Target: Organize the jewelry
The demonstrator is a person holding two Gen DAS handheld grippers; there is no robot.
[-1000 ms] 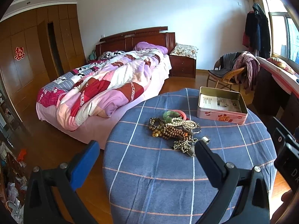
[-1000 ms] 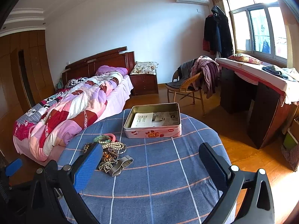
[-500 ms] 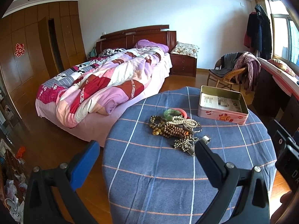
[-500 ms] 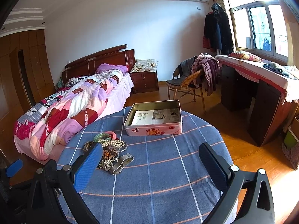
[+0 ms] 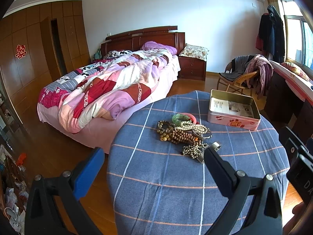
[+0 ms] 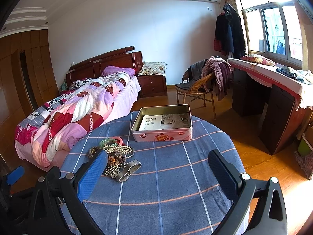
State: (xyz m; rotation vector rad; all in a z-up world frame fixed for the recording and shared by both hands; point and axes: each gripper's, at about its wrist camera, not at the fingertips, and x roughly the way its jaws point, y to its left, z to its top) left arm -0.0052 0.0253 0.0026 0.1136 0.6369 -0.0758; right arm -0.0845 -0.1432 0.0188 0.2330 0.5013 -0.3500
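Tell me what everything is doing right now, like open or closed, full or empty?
Left hand-held gripper: open, holding nothing.
Right hand-held gripper: open, holding nothing.
Pink tin box: lid off, only papers inside, no jewelry.
Jewelry pile: heaped on the tablecloth, outside the tin.
Metal watch: lying flat at the pile's edge.
Bed: unmade, quilt rumpled.
Wicker chair: draped with clothes.

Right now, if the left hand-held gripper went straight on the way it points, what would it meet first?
Probably the blue checked tablecloth, just short of the jewelry pile. The left hand-held gripper is open and empty, and the pile sits slightly right of its centre line. Depth is unclear.
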